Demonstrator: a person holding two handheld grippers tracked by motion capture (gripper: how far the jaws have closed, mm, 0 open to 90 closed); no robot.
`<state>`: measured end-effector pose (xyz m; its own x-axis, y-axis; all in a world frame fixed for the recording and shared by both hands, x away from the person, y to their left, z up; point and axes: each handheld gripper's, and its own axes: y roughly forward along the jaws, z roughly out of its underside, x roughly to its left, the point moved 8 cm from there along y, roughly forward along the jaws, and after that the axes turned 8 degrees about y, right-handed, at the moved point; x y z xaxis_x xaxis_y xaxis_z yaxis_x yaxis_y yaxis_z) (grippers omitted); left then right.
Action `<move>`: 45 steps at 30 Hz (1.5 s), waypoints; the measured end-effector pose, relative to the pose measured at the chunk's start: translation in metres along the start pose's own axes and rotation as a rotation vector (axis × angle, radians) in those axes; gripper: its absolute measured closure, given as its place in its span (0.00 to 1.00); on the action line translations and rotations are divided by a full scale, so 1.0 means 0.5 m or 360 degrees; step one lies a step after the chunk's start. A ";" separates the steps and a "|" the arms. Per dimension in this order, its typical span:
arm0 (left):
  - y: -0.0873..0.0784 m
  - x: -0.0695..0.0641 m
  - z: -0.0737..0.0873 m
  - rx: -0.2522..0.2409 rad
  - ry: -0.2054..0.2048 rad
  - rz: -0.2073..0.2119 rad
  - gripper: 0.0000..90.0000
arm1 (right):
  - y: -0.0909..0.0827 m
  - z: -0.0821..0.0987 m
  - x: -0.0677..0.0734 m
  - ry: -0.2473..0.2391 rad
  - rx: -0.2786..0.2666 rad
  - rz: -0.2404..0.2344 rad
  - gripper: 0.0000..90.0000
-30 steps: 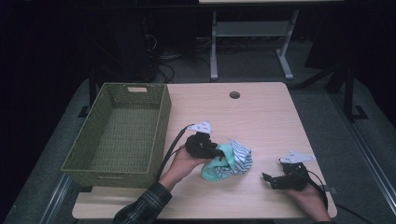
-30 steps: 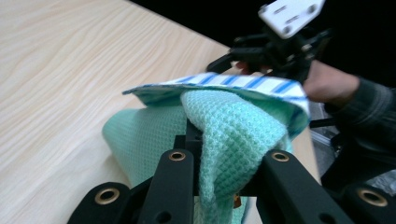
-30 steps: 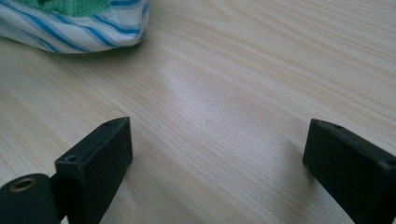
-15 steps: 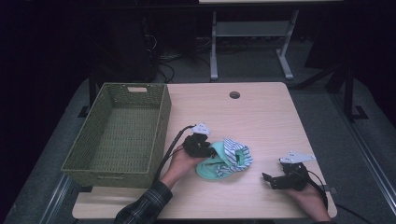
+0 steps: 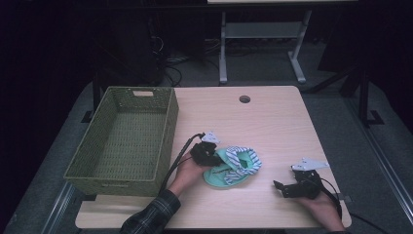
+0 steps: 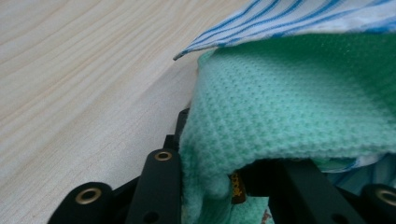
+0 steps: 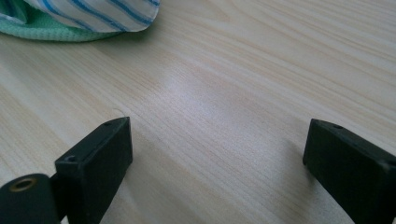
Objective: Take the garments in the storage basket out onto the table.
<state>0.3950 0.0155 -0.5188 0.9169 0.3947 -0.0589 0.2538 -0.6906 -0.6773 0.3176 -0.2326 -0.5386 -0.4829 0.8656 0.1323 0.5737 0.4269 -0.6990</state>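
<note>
Left gripper (image 5: 210, 155): jaws just been opening, green cloth (image 5: 218, 170) lying between them, no longer pinched, near table's (image 5: 272, 122) front edge. Right gripper (image 5: 287, 187) sitting spread, holding nothing, front-right corner.

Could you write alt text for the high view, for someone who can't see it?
A person's left gripper sits at the edge of a crumpled green and blue-striped cloth on a pale wooden table, its jaws just opening with cloth between them. An empty green woven basket stands at left; the right gripper rests open nearby.
</note>
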 end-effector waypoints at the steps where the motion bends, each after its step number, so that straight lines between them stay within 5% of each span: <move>1: 0.000 0.002 0.002 0.0014 -0.0009 -0.0004 0.70 | 0.000 0.000 0.000 0.0000 0.0000 0.0000 0.08; 7: -0.017 0.003 -0.004 0.0010 -0.0031 -0.0011 0.44 | 0.000 0.000 0.000 0.0000 0.0000 0.0000 0.08; 14: -0.052 -0.016 -0.009 0.0059 0.0020 0.0000 0.28 | 0.000 0.000 0.000 0.0000 0.0000 0.0000 0.08; 22: -0.089 -0.040 -0.029 0.0019 0.0056 0.0018 0.28 | 0.000 0.000 0.000 0.0001 0.0000 0.0000 0.08; 30: -0.131 -0.066 -0.078 -0.0133 0.0095 0.0054 0.33 | 0.000 0.000 0.000 0.0000 0.0000 0.0000 0.08; 45: -0.109 -0.104 -0.130 -0.0179 0.0192 0.0157 0.48 | 0.000 0.000 0.000 0.0000 -0.0001 0.0000 0.08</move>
<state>0.3536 -0.0070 -0.4311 0.9676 0.2509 -0.0279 0.1876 -0.7885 -0.5858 0.3177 -0.2325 -0.5386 -0.4829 0.8657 0.1322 0.5741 0.4270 -0.6986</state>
